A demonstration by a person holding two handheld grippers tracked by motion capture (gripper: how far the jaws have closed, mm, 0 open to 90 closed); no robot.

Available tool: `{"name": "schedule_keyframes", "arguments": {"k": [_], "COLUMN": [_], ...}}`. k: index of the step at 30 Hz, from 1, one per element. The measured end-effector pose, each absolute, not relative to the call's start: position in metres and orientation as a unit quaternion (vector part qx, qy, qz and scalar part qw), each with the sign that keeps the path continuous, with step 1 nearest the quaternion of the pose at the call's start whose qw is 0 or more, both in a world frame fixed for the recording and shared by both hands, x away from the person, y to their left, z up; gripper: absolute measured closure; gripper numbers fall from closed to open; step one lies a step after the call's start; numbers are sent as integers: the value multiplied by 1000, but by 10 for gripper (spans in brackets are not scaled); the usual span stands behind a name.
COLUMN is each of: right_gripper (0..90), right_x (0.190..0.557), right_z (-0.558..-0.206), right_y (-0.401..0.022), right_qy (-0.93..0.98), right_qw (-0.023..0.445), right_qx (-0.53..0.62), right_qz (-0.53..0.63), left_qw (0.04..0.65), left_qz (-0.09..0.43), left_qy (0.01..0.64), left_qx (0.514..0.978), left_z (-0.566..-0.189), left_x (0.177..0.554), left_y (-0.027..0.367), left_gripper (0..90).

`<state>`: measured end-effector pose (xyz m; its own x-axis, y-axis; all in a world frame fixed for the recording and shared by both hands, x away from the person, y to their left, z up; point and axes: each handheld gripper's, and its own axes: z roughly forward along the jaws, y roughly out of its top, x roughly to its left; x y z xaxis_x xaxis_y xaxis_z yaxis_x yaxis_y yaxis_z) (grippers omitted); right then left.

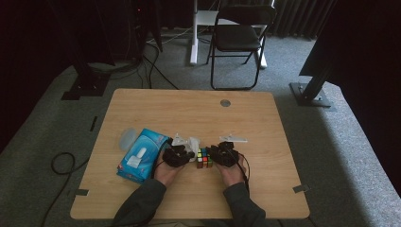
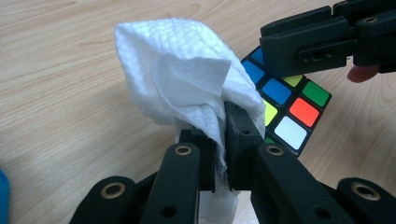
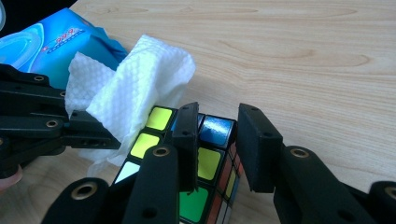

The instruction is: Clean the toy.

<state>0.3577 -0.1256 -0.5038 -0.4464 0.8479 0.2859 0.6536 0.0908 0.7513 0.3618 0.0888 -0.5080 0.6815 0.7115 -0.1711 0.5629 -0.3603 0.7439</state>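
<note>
The left hand-held gripper [image 2: 219, 126] is pinching a white tissue [image 2: 180, 70] just beside the puzzle cube [image 1: 204, 158], which the right hand-held gripper [image 3: 217, 140] is clamping on the surface [image 1: 189, 101].

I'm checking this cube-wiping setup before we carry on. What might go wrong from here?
1. The right gripper grips just one edge column of the puzzle cube, so wiping pressure might twist a layer or tip it.
2. The left gripper pinches the white tissue by a small fold; it may slip out or tear.
3. The two grippers sit very close and might bump.
</note>
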Motion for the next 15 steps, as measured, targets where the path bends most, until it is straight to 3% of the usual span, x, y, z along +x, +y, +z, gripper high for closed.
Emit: {"name": "schedule_keyframes", "arguments": {"k": [15], "right_gripper": [694], "right_x": [359], "right_z": [-506], "right_y": [-124], "right_qy": [718], "right_qw": [129], "right_qx": [523], "right_qz": [441], "left_qw": [406], "left_qz": [91], "left_qy": [404], "left_qx": [815], "left_z": [-508], "left_x": [373], "left_y": [84], "left_gripper": [865]}}
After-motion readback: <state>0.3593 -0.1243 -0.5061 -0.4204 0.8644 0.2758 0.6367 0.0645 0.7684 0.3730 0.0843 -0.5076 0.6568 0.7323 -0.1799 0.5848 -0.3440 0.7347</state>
